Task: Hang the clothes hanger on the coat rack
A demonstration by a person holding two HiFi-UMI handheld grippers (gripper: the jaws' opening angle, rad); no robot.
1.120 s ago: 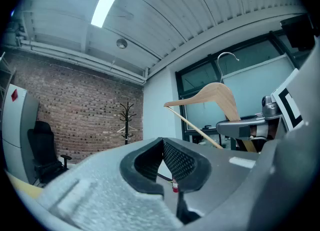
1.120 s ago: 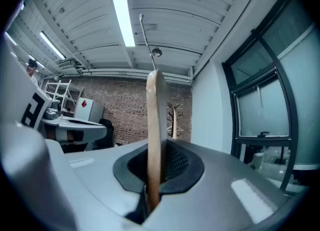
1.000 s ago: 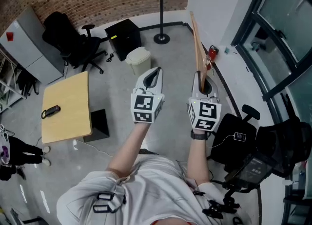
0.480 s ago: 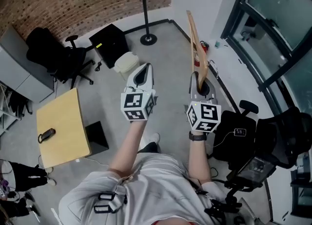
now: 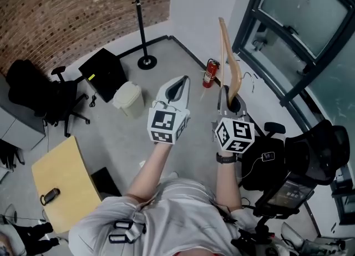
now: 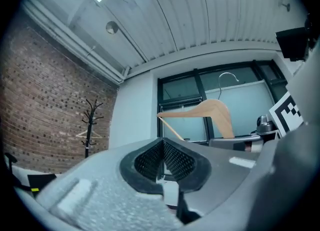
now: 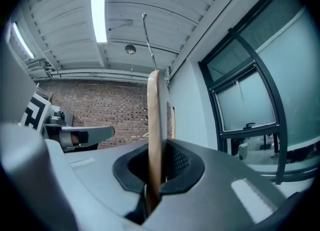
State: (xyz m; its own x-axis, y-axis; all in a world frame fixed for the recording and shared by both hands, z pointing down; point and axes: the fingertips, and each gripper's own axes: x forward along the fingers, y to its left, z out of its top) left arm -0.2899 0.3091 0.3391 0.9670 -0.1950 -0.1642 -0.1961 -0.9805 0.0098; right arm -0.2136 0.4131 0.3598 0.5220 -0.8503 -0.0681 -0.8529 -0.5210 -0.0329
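Clamping wooden hanger (image 7: 155, 125): right gripper (image 7: 157, 171) fingers; left gripper (image 6: 162, 161) fingers together, empty.

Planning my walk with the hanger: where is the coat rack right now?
Head view: the coat rack stands upper left by the brick wall, beyond the bin.

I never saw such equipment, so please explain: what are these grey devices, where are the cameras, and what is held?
No robot: a person holds a grey two-jaw gripper in each hand. One picture comes from a camera on the person's head, looking down; the other two from cameras riding on the grippers. The right gripper is shut on a light wooden clothes hanger. The left gripper is shut and empty. A black coat rack stands by the brick wall. The yellow wooden table bears a small dark object.
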